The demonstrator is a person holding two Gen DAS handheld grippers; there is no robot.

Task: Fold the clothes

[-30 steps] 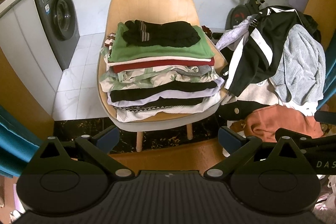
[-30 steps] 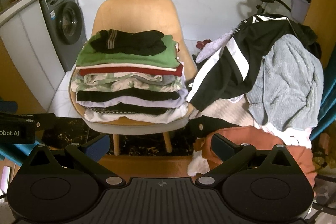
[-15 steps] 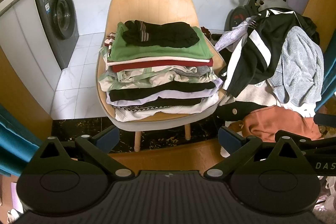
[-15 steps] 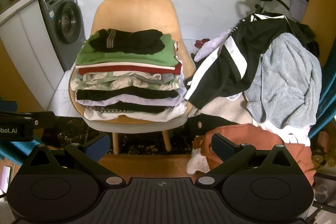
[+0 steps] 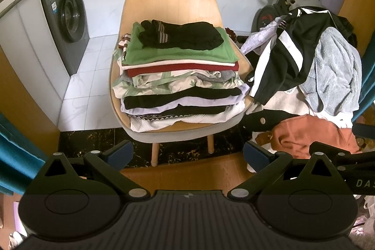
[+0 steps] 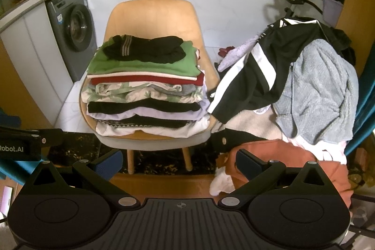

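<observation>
**While a folded stack is done, a heap is left**

Nearest, the left gripper (image 5: 187, 154) and the right gripper (image 6: 179, 162) are seen with jaws spread wide apart and nothing held between them. Just beyond the right one, an orange garment (image 6: 276, 156) is seen crumpled low down. Further off, a neat stack of folded clothes (image 5: 180, 81) is carried on the seat of a tan chair (image 5: 171, 1), topped by a black item on a green one. Beside it, to the right, an unfolded heap (image 6: 293, 86) is piled: a black-and-white jacket, a grey knit, pale pieces beneath. Much is judged to be folded already; several garments are judged to be left, with none taken up yet
</observation>
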